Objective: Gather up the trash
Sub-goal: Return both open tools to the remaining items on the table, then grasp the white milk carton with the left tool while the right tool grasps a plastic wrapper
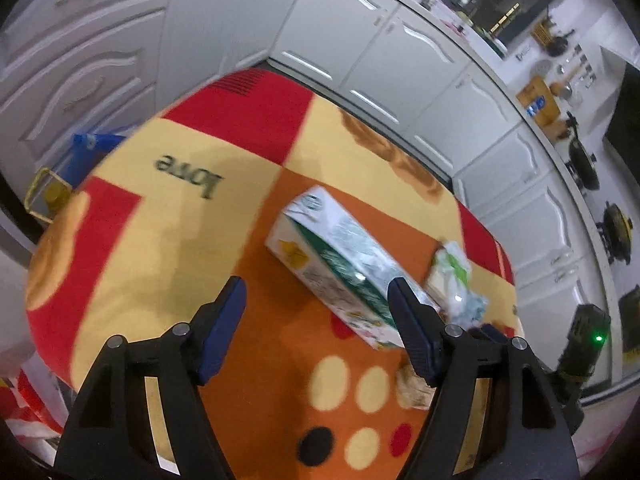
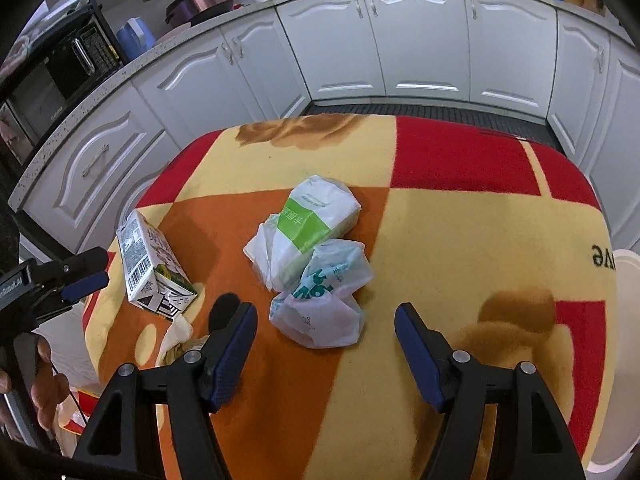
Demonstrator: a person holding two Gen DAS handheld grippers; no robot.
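A white and green milk carton [image 1: 340,268] lies on its side on a table under a red, yellow and orange cloth [image 1: 168,208]. My left gripper [image 1: 316,300] is open just in front of it, its right finger beside the carton's near end. In the right wrist view the carton [image 2: 154,268] lies at the left, with the left gripper [image 2: 86,272] beside it. Crumpled white plastic bags with green print [image 2: 316,264] lie mid-table. My right gripper [image 2: 326,318] is open, its fingers either side of the nearest bag. The bags also show in the left wrist view [image 1: 456,276].
White kitchen cabinets [image 2: 424,44] run around the table. A microwave [image 2: 52,80] stands on the counter at left. A crumpled beige scrap [image 2: 178,340] lies at the table's near-left edge. A white round bin rim [image 2: 628,320] shows at the right. A blue and yellow object [image 1: 68,172] stands beyond the table.
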